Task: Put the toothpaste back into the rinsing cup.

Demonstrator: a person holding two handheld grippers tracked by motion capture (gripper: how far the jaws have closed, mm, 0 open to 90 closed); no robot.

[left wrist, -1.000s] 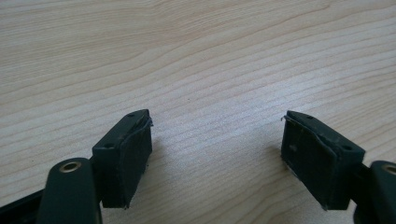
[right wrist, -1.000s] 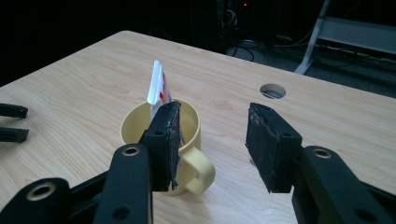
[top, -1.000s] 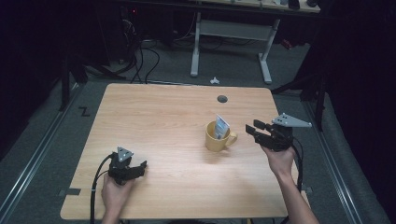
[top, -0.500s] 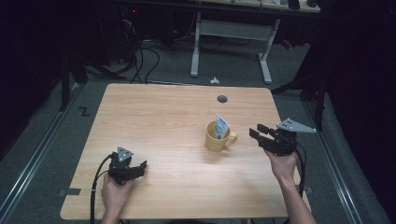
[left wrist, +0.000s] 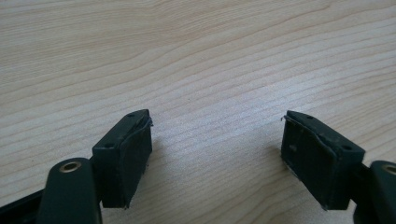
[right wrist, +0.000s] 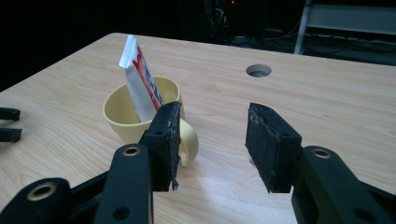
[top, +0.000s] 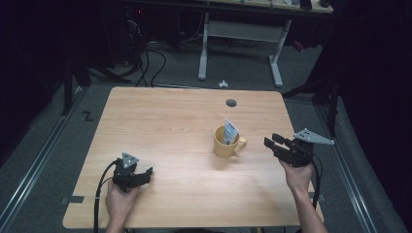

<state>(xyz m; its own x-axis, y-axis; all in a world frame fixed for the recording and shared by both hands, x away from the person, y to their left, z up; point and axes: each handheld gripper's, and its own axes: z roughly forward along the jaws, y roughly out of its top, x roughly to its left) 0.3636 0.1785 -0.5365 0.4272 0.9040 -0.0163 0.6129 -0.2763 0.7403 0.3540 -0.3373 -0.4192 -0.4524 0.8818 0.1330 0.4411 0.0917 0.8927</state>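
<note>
Glossy yellow mug [top: 225, 145] holds flat tube [top: 230, 131]; both grippers [top: 142, 174] [top: 270, 143] gape empty.

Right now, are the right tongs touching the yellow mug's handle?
Apart. The high view shows bare table between the right tongs and the yellow mug, whose handle points toward them; nothing sits between the open jaws.

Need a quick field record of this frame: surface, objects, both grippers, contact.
surface: wooden table with a round hole near the far edge
object: yellow mug, upright, handle facing the right gripper
contents: toothpaste tube standing tilted in the mug
left gripper: jaws open, nothing between them, low over bare wood
right gripper: jaws open, nothing between them, aimed at the mug handle
contact: neither gripper touches the mug
</note>
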